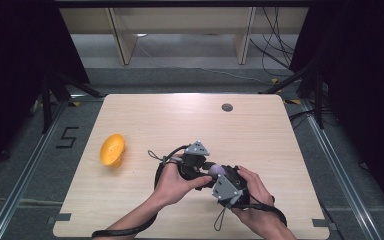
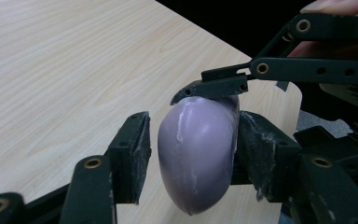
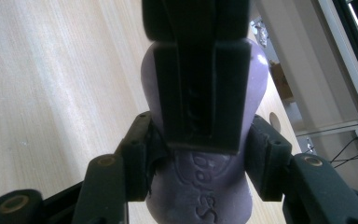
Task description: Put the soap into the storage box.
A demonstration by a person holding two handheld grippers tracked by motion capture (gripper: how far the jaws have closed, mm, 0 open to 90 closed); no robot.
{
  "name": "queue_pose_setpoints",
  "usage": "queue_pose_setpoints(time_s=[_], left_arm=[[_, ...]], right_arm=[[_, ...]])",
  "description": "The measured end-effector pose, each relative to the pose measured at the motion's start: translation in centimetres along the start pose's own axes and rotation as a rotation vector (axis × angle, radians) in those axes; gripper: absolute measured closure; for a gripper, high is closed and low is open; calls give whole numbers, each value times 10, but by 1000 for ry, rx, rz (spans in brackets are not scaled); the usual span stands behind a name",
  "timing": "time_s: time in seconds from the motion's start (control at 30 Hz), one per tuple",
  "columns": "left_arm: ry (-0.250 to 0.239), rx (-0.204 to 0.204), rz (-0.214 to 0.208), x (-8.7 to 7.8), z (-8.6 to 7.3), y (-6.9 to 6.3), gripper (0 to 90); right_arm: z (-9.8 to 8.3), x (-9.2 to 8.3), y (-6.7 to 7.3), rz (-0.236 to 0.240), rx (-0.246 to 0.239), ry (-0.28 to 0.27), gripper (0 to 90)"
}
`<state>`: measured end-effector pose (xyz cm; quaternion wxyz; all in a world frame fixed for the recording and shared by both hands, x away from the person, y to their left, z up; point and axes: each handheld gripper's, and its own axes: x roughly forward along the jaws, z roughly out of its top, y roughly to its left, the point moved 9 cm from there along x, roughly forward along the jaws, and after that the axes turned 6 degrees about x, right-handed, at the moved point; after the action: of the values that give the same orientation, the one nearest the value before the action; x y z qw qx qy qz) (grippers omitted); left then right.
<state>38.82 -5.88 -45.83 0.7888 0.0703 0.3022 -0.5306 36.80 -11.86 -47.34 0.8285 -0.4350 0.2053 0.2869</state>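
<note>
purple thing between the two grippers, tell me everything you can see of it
The purple object is smooth, rounded and elongated, matte like soft plastic or rubber, with pale scuffs on its surface. In the right gripper view raised lettering is moulded into it, too partial to read surely. It is held off the wooden table, near its front middle. The right gripper clamps it on both sides. In the left gripper view, one pad of the left gripper touches it, while the other pad stands slightly clear.
</note>
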Motion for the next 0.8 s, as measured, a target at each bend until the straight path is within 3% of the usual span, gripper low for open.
queue_pose_setpoints(time_s=[0.1, 0.3, 0.37, 0.47, 0.5, 0.77, 0.8], left_arm=[[7, -2, -20, 2, 0, -1, 446], [27, -8, -31, 6, -1, -1, 465], [30, -7, -37, 7, -1, -1, 471], [33, -25, -51, 9, -1, -2, 486], [31, -24, -57, 10, -1, -2, 490], [36, -46, -60, 13, -2, -1, 510], [36, -42, -65, 13, -2, -1, 515]], right_arm=[[0, 0, 1, -1, 14, 4, 506], [1, 1, 2, 9, -11, -2, 506], [0, 1, 3, 5, 11, 5, 506], [1, 1, 3, 5, -12, -4, 506], [0, 1, 3, 2, 7, 2, 506], [0, 2, 4, 4, 5, 2, 506], [1, 2, 3, 8, -18, -5, 506]])
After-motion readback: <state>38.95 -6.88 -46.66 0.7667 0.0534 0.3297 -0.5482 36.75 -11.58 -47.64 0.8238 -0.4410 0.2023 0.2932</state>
